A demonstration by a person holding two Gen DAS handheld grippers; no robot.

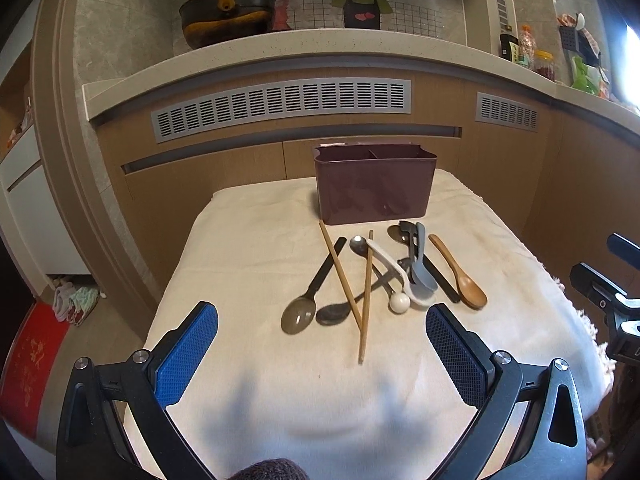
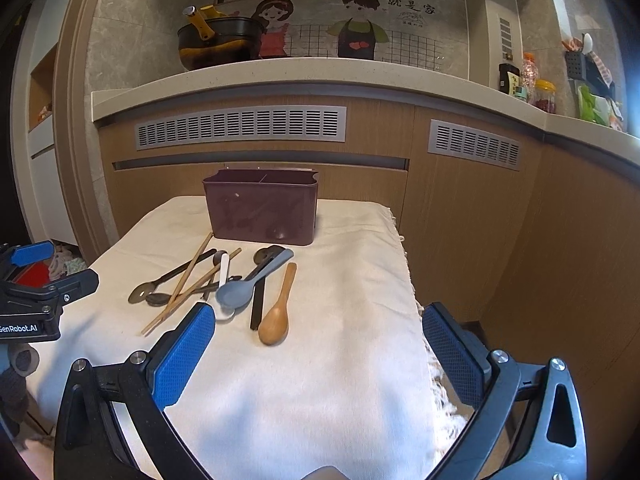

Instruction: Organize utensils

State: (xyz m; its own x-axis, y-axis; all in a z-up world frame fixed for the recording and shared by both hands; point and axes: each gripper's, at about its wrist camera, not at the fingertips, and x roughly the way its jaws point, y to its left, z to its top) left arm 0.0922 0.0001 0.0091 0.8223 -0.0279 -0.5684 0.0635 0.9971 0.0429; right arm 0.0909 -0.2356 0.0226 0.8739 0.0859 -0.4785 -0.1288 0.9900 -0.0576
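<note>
I hold both claws released, left claw (image 1: 322,322) and right claw (image 2: 319,322), above mixed spoons: smooth wooden spoon (image 2: 276,312), paired chopsticks (image 1: 352,292), rectangular plastic caddy (image 1: 374,188).

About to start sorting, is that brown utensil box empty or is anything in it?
Looks empty: nothing sticks above the brown utensil box rim. Its bottom is hidden, so cannot tell for sure.

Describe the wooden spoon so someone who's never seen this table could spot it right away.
Find the dark brown bin on the cream cloth. In front lies a utensil pile; the wooden spoon lies at its right edge. It's the only honey-coloured spoon, lying alone, bowl nearest you.
</note>
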